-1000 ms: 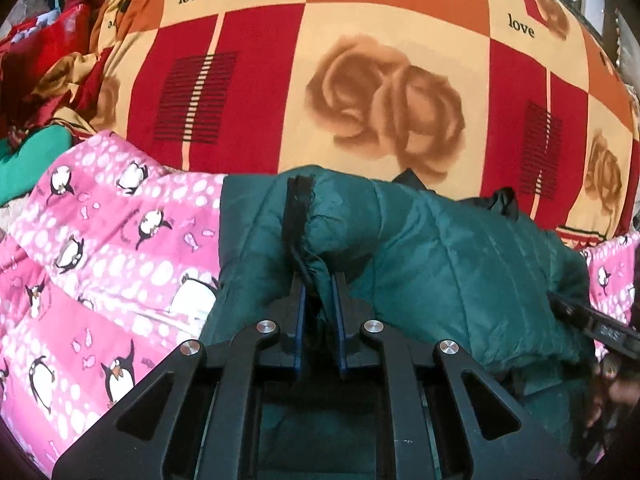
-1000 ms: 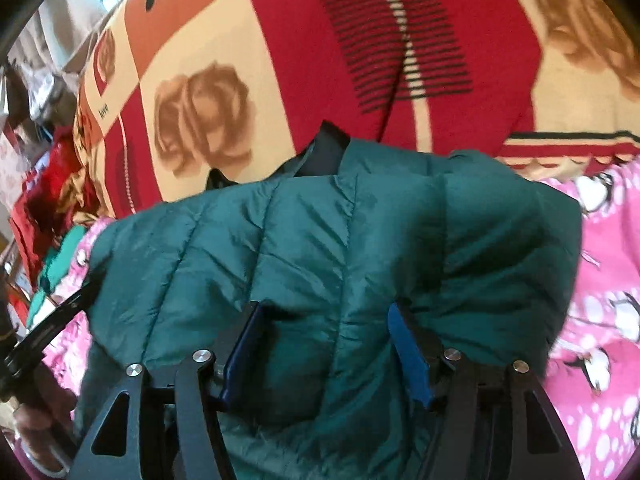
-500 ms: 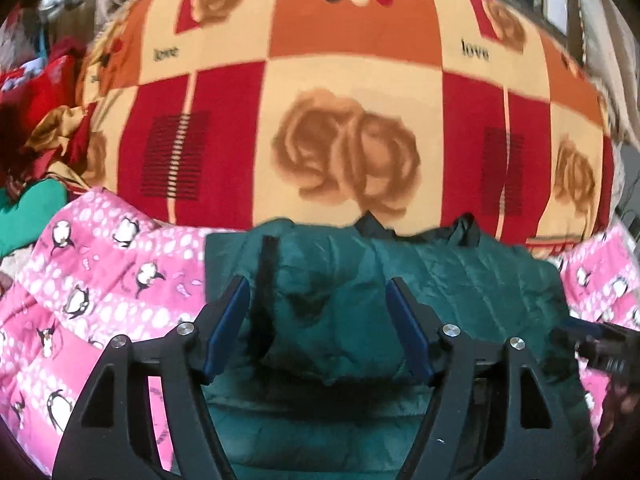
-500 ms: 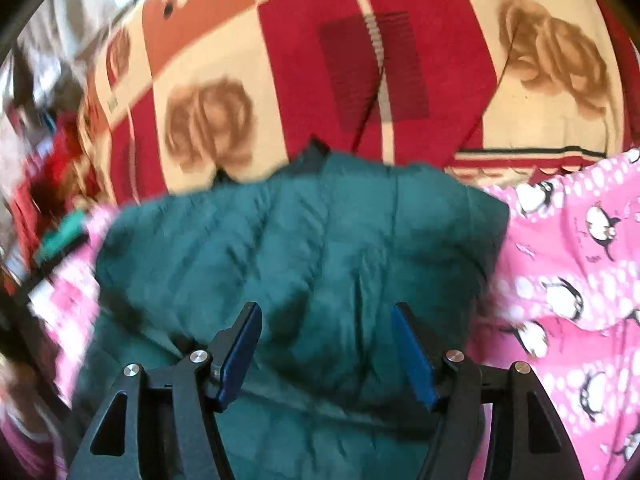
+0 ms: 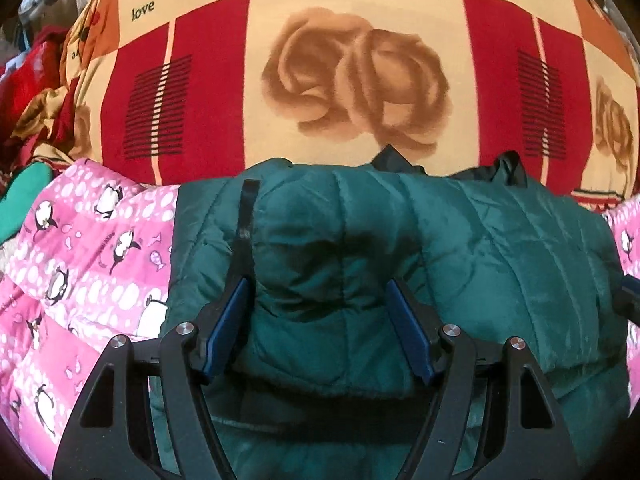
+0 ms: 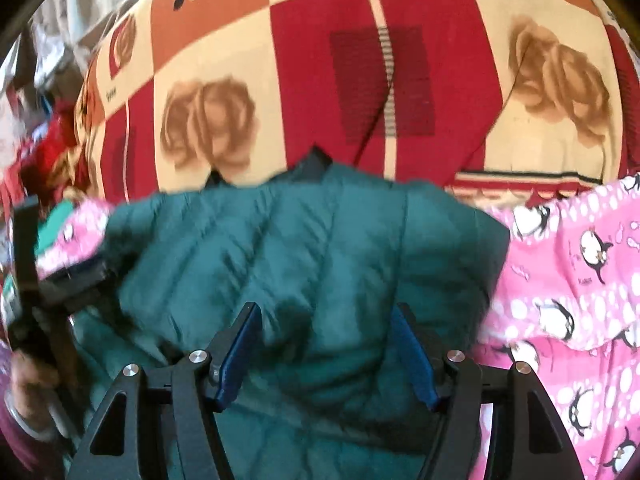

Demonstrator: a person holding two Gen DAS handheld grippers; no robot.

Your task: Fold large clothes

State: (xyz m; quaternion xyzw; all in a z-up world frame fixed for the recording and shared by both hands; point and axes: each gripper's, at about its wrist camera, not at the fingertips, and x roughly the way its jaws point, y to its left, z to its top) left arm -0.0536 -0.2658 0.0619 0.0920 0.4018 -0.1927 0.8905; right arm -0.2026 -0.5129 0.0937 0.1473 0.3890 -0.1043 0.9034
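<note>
A dark green quilted puffer jacket point(image 5: 460, 248) lies folded into a thick bundle on a pink penguin-print blanket point(image 5: 80, 264), its far edge resting against a red, orange and cream rose-print blanket point(image 5: 352, 80) that rises behind it. A black zipper strip point(image 5: 245, 216) runs along the jacket's left fold, and black lining pokes out at the far edge.

The left gripper point(image 5: 320, 316) is spread wide, its blue-padded fingers point(image 5: 228, 320) straddling a puffed ridge of the jacket without pinching it. The right gripper point(image 6: 326, 354) is likewise spread, blue pads on either side of the jacket's near hump; that view is blurred.

In the right wrist view the jacket's right edge drops onto open pink blanket point(image 6: 572, 300). On the left, crumpled red and green clothes point(image 5: 28, 92) crowd the blanket's edge. The left gripper's body point(image 6: 52, 280) shows at the jacket's left side in the right wrist view, close to the fabric.
</note>
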